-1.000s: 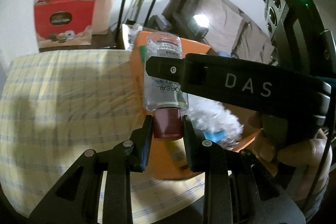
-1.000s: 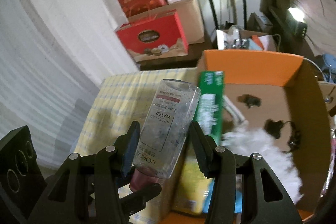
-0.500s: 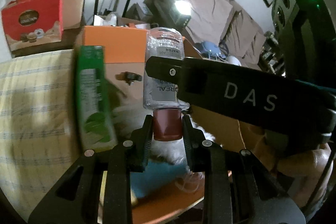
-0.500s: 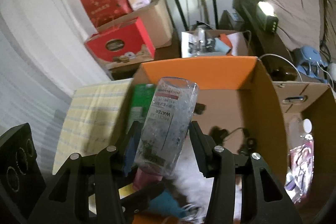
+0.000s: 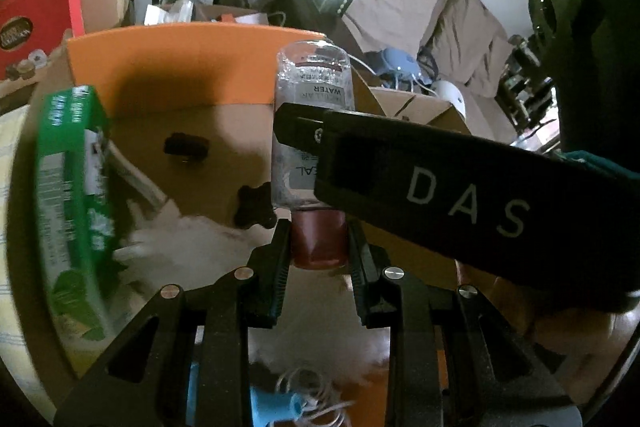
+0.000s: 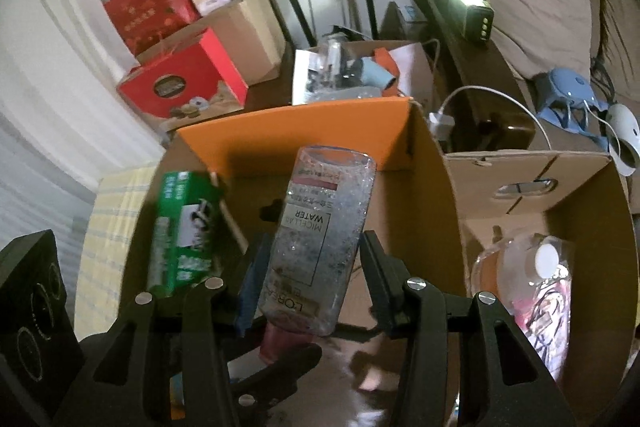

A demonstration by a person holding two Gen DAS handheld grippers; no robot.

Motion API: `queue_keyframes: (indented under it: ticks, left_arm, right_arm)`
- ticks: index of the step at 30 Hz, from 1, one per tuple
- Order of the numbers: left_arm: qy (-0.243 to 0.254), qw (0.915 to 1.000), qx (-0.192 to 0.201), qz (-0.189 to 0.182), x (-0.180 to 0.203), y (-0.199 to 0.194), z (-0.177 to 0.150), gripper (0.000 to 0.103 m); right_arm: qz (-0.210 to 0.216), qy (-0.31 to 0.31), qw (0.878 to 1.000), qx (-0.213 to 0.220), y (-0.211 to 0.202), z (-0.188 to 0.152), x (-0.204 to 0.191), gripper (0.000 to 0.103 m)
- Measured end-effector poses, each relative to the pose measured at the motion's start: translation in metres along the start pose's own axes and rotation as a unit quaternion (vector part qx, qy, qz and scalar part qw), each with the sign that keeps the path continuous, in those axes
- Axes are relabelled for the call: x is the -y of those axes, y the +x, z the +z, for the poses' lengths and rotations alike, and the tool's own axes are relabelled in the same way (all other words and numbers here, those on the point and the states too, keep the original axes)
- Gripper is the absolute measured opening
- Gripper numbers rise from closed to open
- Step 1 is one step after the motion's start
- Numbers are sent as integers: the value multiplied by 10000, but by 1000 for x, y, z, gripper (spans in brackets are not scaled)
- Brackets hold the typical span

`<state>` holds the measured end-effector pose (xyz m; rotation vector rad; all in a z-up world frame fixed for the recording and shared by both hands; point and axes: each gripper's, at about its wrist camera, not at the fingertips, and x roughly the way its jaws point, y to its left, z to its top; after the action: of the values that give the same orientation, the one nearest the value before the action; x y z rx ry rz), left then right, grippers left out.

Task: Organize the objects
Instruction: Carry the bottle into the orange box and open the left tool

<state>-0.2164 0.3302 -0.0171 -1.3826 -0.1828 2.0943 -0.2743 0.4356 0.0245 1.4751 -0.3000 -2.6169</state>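
A clear micellar water bottle (image 5: 312,99) with a dark red cap (image 5: 318,241) is held over an open cardboard box with an orange flap (image 5: 180,67). My left gripper (image 5: 318,259) is shut on the cap. My right gripper (image 6: 310,275) is shut on the bottle's body (image 6: 316,239); its finger crosses the left wrist view. A green carton (image 6: 182,231) stands at the box's left side, also in the left wrist view (image 5: 72,211). White fluffy stuff (image 5: 188,235) and a blue item (image 5: 276,403) lie in the box.
A second open cardboard box (image 6: 552,227) to the right holds a clear pouch with a white cap (image 6: 532,267). A yellow checked cloth (image 6: 108,227) lies to the left. Red boxes (image 6: 180,83), speaker stands and a covered sofa stand behind.
Both grippers, still holding the bottle, have moved right from over the checked cloth to over the orange-flapped box. The second box has come into the right wrist view.
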Motion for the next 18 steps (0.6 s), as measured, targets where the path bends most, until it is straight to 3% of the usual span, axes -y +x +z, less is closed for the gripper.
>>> queue_keyframes:
  ticks: [9,14,18]
  left_arm:
    - [-410,9988,-246,56,-8,30,10,25]
    - [-488,9986,-199,57,-16,32,12,26]
    - [-353,9994,-59,36,-13,19,7,35]
  right_arm:
    - [-85,135,9998,-150,21,7,18,46]
    - [-56,244,9995,-185,27,4,23,46]
    - [-101,244,9996,-89,20,1,22,46]
